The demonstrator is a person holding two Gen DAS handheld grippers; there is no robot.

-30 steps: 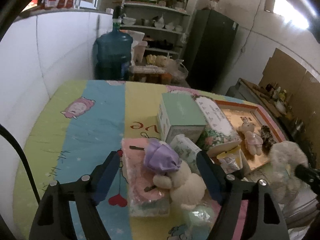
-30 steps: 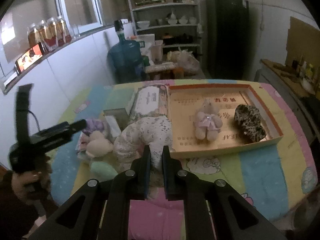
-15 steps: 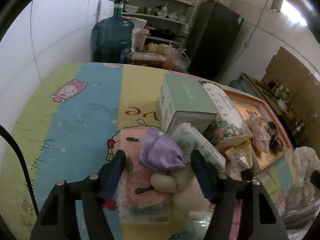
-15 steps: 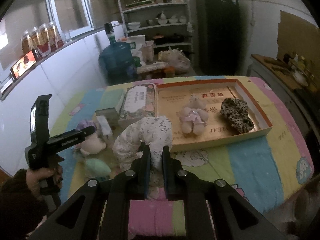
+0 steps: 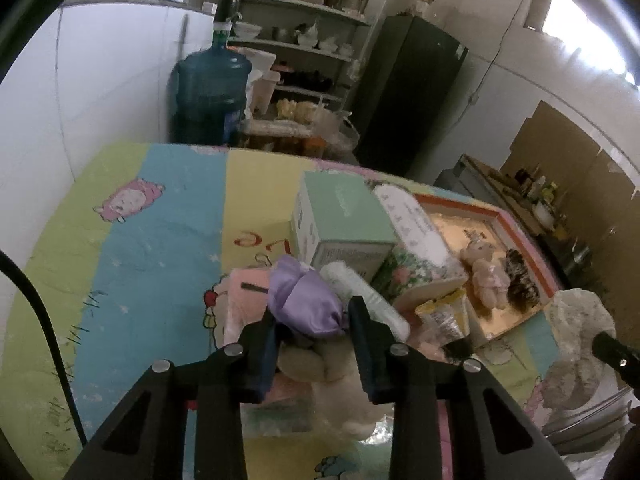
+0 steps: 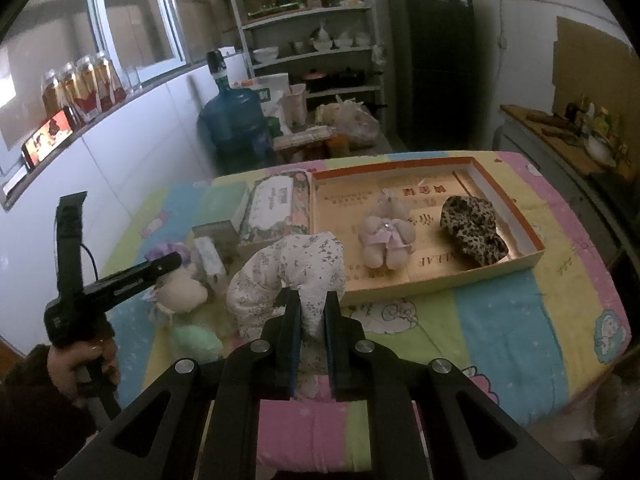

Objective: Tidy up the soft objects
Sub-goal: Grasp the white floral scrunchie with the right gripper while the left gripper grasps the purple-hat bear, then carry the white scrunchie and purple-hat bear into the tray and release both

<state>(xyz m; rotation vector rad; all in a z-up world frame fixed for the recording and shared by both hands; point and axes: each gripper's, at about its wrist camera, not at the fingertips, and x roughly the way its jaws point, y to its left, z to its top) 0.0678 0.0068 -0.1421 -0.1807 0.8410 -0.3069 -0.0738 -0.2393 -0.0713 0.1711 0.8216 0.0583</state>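
The left tool (image 5: 310, 322) has just been closing and now pinches the purple-hatted plush (image 5: 304, 300) between its fingers. The right tool (image 6: 308, 312) stays clenched on the floral pillow (image 6: 288, 276).

The left gripper (image 5: 310, 322) tilts forward and down, and its fingers (image 5: 362, 330) have just been closing, so that both now press the sides of a purple-capped plush toy (image 5: 302, 300) between them. The right gripper (image 6: 307, 312) also slopes downward, its fingers (image 6: 291, 320) drawn nearly together and pinching a fold of a floral cloth pillow (image 6: 288, 272). In the right wrist view a bare hand (image 6: 82, 364) in a dark sleeve (image 6: 32, 412) wraps the left gripper's handle at the lower left.
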